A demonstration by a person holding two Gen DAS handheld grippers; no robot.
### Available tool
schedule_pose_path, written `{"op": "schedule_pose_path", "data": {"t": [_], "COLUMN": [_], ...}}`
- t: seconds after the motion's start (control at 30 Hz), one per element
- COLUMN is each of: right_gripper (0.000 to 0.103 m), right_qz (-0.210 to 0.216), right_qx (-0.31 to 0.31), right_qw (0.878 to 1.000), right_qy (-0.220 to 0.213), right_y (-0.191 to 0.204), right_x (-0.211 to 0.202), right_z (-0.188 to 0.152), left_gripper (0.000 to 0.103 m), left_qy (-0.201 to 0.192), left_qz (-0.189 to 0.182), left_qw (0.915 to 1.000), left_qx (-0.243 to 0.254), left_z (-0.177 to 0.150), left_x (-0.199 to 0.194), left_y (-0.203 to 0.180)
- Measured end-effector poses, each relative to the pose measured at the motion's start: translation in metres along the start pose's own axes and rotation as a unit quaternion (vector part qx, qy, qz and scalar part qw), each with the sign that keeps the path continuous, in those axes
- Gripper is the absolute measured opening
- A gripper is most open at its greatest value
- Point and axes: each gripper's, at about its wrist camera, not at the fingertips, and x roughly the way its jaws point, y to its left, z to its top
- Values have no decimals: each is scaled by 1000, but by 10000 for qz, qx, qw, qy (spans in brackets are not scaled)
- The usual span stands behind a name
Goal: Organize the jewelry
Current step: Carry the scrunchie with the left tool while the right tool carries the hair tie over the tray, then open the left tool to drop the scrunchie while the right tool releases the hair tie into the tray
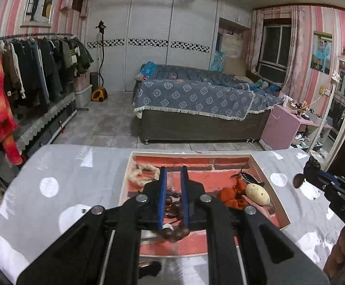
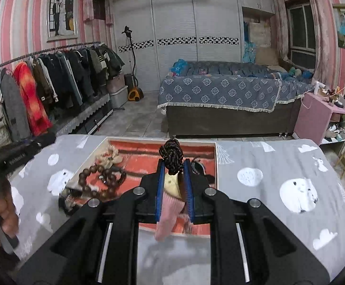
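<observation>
A shallow box [image 1: 271, 182] with a red brick-pattern floor sits on the grey table; it also shows in the right wrist view [image 2: 216, 166]. My left gripper [image 1: 174, 173] is over the box, jaws narrowly apart, with a brown bead bracelet [image 1: 174, 234] between the finger bases. In the box lie a beige fluffy tie [image 1: 141, 174], an orange piece [image 1: 231, 196] and a small doll [image 1: 257, 193]. My right gripper [image 2: 174, 166] is shut on a doll charm [image 2: 172, 182] with a dark braided head and pink body. The bracelet [image 2: 98, 180] lies over the box's left side.
The table has a grey cloth with white patches [image 2: 298, 194]. A dark item [image 2: 69, 204] lies left of the box. My other gripper shows at the right edge of the left wrist view [image 1: 329, 185]. A bed [image 1: 196, 102] and clothes rack [image 1: 30, 71] stand beyond.
</observation>
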Motion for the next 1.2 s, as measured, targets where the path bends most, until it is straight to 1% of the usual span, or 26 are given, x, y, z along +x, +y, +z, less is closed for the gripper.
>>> {"op": "schedule_pose_path", "data": {"t": [0.07,0.13,0.2,0.23,0.3,0.33,0.37,0.4,0.43,0.47,0.53,0.6,0.63,0.67,0.7,0.73,0.83,0.87,0.97,1.07,1.13,1.17,1.2], "right_gripper": [17,17,17,17,17,17,17,17,17,17,17,17,17,17,17,17,17,17,17,17,17,17,17], "right_qz": [60,111,149,167,171,179,174,168,169,166,176,186,191,196,201,202,191,181,208,275,253,250,249], "right_qx": [64,98,104,70,78,108,123,116,105,110,104,87,85,91,112,132,209,246,368,499,548,567,601], "right_qw": [10000,9999,9997,9995,9993,9992,9991,9990,9990,9990,9989,9988,9987,9987,9987,9987,9985,9984,9979,9969,9960,9956,9947], "right_qy": [28,76,171,250,333,346,366,386,399,408,433,450,455,458,458,455,472,475,485,550,655,699,800], "right_y": [-4,-7,-8,-9,-9,-11,-11,-12,-12,-12,-10,-7,-5,-5,-4,-6,-11,-15,-25,-32,-36,-38,-40], "right_x": [8,15,23,27,33,34,35,36,36,37,38,37,37,35,33,31,30,30,33,44,57,61,68], "right_z": [1,-4,-12,-15,-20,-21,-23,-24,-25,-26,-26,-28,-30,-31,-34,-35,-38,-38,-36,-39,-45,-47,-52], "left_gripper": [12,12,12,14,41,71,77,77,77,77,77,72,46,14,13,13,13,13,13,13,13,13,13], "left_qy": [63,219,395,457,640,696,691,707,788,861,976,1214,1369,1529,1653,1572,1163,995,750,690,923,977,1084], "left_qz": [49,146,341,439,614,617,584,580,625,687,726,682,645,588,484,486,488,466,376,306,253,248,316], "left_qw": [10000,9996,9984,9978,9959,9956,9959,9958,9948,9935,9920,9895,9876,9857,9846,9860,9917,9935,9958,9968,9953,9948,9934], "left_qx": [-22,72,198,219,156,80,7,19,144,274,346,385,412,402,316,272,261,296,371,269,165,147,218], "left_z": [-5,-17,-30,-39,-57,-65,-72,-81,-89,-96,-106,-117,-122,-125,-128,-125,-106,-94,-65,-48,-44,-44,-48], "left_x": [6,10,10,6,1,-1,-5,-8,-7,-3,6,22,31,37,42,38,15,7,5,24,52,59,71], "left_y": [4,10,18,25,43,50,56,61,61,60,57,57,57,58,59,60,55,50,36,26,20,19,14]}}
